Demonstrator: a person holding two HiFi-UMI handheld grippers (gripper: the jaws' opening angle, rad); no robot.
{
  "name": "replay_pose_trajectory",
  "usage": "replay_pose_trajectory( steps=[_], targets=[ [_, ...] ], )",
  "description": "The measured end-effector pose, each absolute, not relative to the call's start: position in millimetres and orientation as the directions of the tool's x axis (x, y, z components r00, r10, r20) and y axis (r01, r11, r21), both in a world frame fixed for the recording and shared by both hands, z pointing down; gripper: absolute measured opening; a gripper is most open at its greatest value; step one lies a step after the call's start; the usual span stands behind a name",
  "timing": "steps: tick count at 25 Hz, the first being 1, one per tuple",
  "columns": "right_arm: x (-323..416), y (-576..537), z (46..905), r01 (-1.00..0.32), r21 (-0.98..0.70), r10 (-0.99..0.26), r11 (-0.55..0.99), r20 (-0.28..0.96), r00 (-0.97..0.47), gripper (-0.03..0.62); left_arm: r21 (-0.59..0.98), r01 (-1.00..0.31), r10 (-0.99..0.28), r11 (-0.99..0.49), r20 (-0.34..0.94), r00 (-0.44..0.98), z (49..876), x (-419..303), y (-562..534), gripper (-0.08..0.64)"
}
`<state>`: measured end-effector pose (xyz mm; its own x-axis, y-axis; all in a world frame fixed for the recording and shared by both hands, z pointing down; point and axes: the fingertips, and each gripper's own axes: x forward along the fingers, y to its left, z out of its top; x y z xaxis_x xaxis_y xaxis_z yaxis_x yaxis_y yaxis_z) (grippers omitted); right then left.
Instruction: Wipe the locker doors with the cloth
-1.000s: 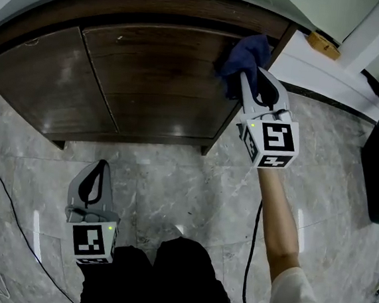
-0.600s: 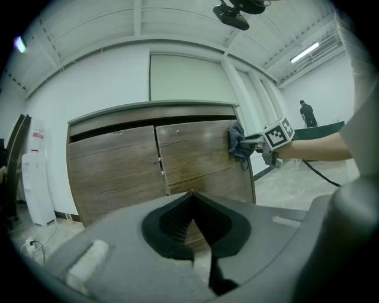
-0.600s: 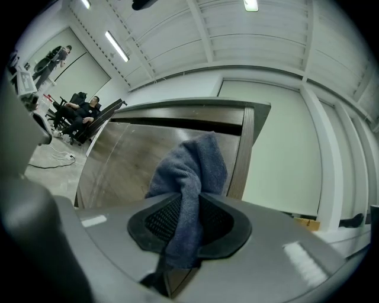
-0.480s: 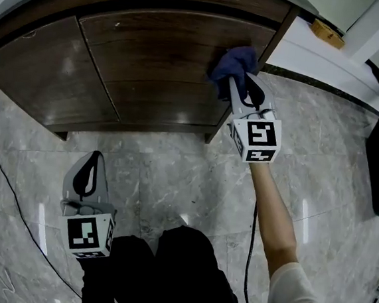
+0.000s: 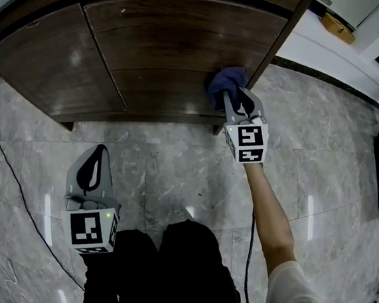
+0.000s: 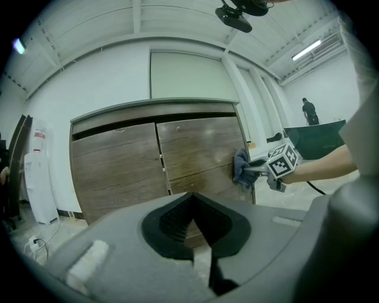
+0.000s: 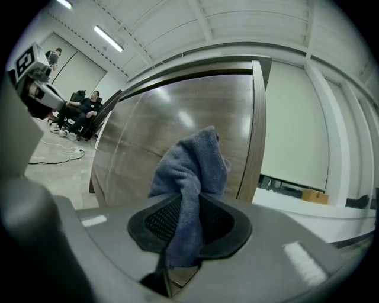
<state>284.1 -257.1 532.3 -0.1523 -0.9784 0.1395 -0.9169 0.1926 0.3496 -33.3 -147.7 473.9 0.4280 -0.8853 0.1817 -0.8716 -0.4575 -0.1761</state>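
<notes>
though the head view cuts off the top of the locker (image 5: pixel 152 57), your left gripper view shows both doors whole, with the cloth (image 6: pixel 240 167) against the right door (image 6: pixel 198 148) near its right edge. your right arm reaches out straight, right gripper (image 5: pixel 233 100) clamped on the cloth's bunched middle. your left gripper (image 5: pixel 98 169) hangs low by your legs, jaws closed on nothing.
</notes>
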Motion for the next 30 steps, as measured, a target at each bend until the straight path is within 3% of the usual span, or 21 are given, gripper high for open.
replay_pose_trajectory(
  steps=[30],
  targets=[
    [247.0,-262.8,690.4,-0.922,0.242,-0.890,0.302,0.419,-0.181,0.084,-0.177,-0.885,-0.894,-0.432,0.213,0.394,483.0,-57.1,-143.2,0.000]
  ],
)
